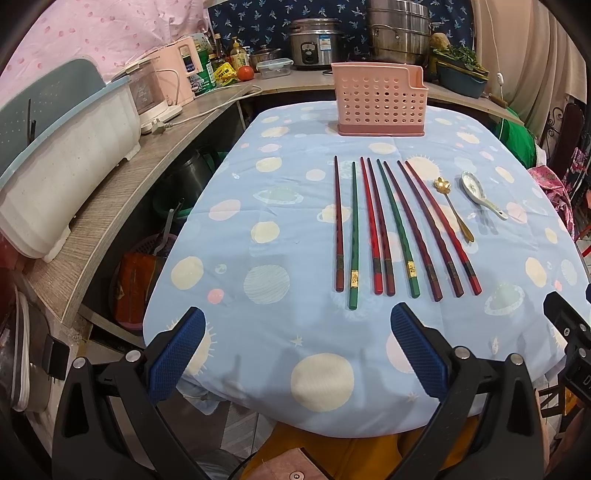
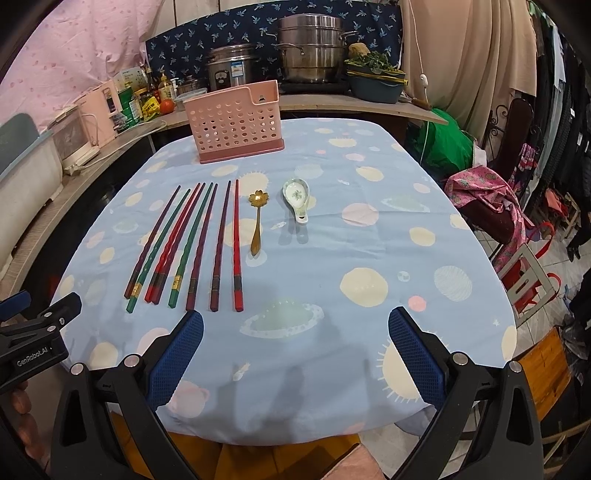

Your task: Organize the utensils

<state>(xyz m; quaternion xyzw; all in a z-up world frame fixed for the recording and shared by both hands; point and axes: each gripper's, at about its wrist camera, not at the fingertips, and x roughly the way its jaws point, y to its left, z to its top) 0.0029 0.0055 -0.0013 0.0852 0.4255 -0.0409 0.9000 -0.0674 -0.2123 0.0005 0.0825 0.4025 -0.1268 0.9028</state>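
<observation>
Eight chopsticks (image 1: 391,229), a gold spoon (image 1: 452,206) and a china spoon (image 1: 480,195) lie in a row on the table (image 1: 280,206), near the pink caddy (image 1: 380,101) (apparently empty). Both grippers, left (image 1: 297,350) and right (image 2: 295,354), hover spread wide and hold nothing, so sorting seems not yet begun; next, pinching one utensil calls for a low, narrow approach.

You are in a lived-in home kitchen. Along the back ledge (image 1: 207,110) stand a rice cooker (image 1: 314,44), a stacked steel steamer pot (image 1: 399,31), oil and sauce bottles (image 1: 236,51), a tomato (image 1: 245,72) and a basin of greens (image 1: 461,74). A pink appliance (image 1: 177,74) and a lidded plastic tub (image 1: 62,155) sit on the side shelf. Your counter (image 2: 369,258) wears a planet-print cloth, and clothes hang at the right.
</observation>
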